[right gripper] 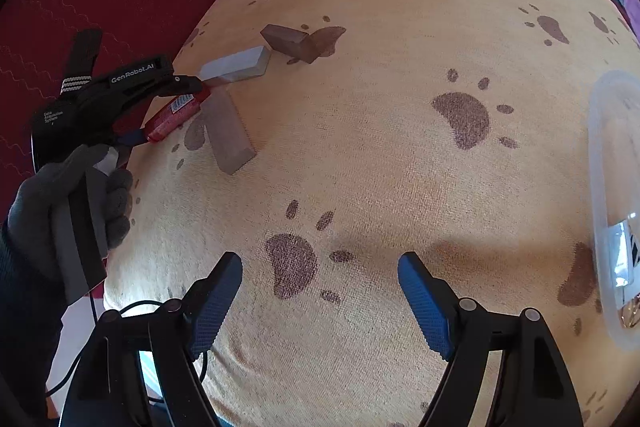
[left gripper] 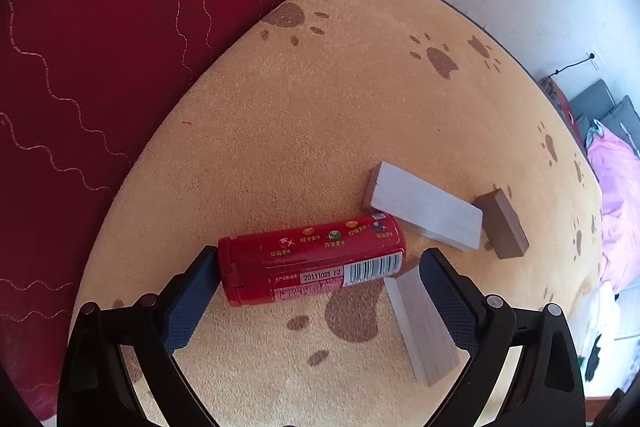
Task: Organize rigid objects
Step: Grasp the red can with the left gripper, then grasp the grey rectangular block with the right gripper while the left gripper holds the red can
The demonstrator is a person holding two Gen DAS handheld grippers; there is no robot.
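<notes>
My left claw [left gripper: 316, 267] stands spread around the red candy tube [left gripper: 310, 259]; only my right view shows the clear tub [right gripper: 616, 211], cut off beside my spread right claw [right gripper: 320, 267].

A tan cloth [left gripper: 320, 115] printed with brown paw marks covers the table, a dark red stitched fabric [left gripper: 100, 47] beside it, pink bedding [left gripper: 618, 187] beyond.
</notes>
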